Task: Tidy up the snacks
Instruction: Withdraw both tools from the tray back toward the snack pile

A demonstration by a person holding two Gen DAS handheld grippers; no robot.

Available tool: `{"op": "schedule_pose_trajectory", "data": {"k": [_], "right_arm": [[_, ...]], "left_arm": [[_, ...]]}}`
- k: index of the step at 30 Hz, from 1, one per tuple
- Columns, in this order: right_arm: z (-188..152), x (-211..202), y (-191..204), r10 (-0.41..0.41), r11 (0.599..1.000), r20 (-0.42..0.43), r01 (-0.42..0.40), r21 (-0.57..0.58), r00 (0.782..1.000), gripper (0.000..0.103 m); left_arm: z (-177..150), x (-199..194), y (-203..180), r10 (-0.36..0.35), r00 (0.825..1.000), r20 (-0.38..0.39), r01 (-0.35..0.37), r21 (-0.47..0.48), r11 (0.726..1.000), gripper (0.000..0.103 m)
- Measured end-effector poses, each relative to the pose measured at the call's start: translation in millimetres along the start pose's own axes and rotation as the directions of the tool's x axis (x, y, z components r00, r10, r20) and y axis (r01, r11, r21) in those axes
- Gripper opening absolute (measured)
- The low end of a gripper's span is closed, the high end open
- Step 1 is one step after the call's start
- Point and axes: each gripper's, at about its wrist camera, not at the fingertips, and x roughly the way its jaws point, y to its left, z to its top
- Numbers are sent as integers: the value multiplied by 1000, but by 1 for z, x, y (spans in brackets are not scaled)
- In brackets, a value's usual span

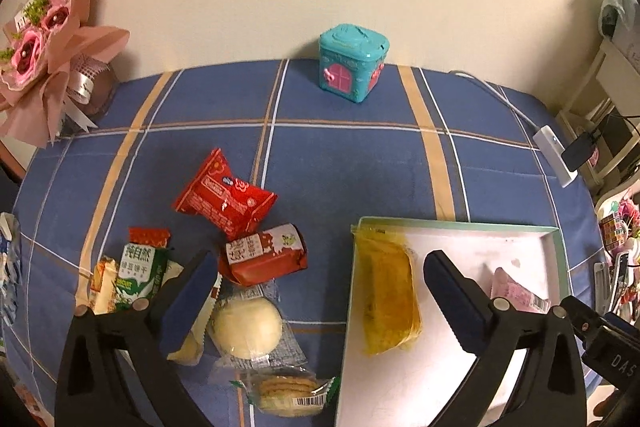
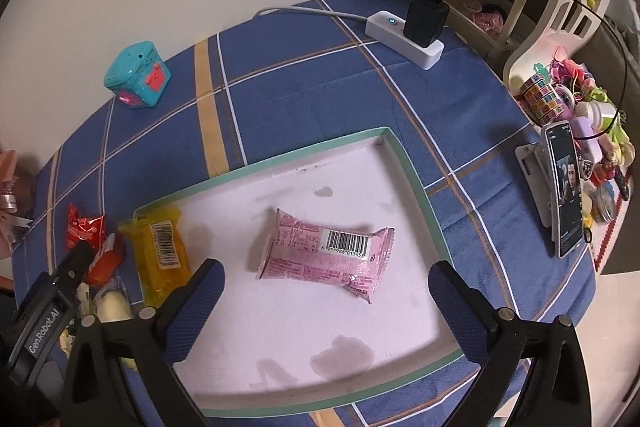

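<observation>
Against the wall on the blue plaid tablecloth (image 1: 340, 163): teal house-shaped tin (image 1: 353, 61), pink bouquet (image 1: 48, 47), white power strip (image 2: 404, 37).

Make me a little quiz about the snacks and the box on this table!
1. True or false: the pink packet lies inside the box.
2. Which packet lies against the box's left wall? A. red B. yellow C. green
3. Fill in: both grippers are ____.

Key: 1 true. 2 B, the yellow packet. 3 open: the left gripper and right gripper hold nothing.

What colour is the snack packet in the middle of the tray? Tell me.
Pink packet, seen best in the right wrist view.
</observation>
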Motion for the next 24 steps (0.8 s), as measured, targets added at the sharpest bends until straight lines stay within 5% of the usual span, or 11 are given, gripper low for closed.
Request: {"op": "schedule_pose_trajectory", "data": {"k": [9, 16, 24], "right_arm": [[0, -2, 0, -14, 1000, -5, 14, -6, 1000, 103], [-4, -11, 16, -3, 999, 12, 3, -53, 1000, 103], [-16, -19, 55, 21, 991, 16, -19, -129, 1000, 103]], "left_arm": [[0, -2, -2, -1, 1000, -4, 1, 14, 1000, 103], [4, -20, 9, 100, 993, 54, -101, 7, 995, 103], [4, -27, 58, 117, 992, -40, -120, -80, 990, 103]]}}
